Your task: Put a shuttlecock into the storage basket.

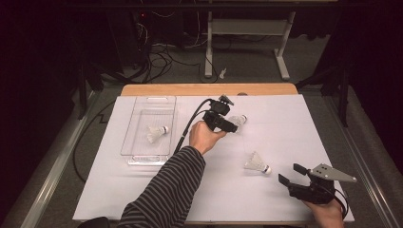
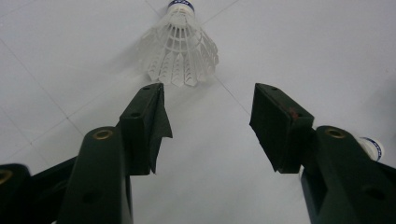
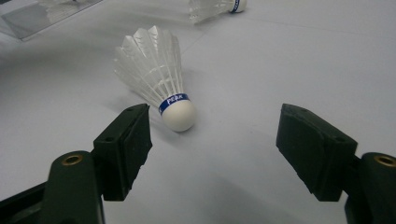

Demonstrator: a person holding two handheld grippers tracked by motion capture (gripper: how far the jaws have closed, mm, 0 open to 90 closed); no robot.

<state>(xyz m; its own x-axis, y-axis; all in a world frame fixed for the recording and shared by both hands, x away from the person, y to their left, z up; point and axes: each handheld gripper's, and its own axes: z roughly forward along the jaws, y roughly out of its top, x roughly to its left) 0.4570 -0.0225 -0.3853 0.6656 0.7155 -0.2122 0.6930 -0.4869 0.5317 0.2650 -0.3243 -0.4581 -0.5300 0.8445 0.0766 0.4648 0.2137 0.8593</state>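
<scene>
Left gripper (image 1: 231,124) jaws wide apart, nothing between them; far shuttlecock (image 2: 179,50) lies on the white table sheet (image 1: 285,123) just ahead of its tips, skirt toward the jaws, cork away. Right gripper (image 3: 212,144) also wide open, empty; near shuttlecock (image 3: 156,74) just ahead, slightly toward its left jaw, cork nearest. Third shuttlecock (image 1: 156,132) sits inside clear tray (image 1: 148,158), well off to the left gripper's left.
</scene>
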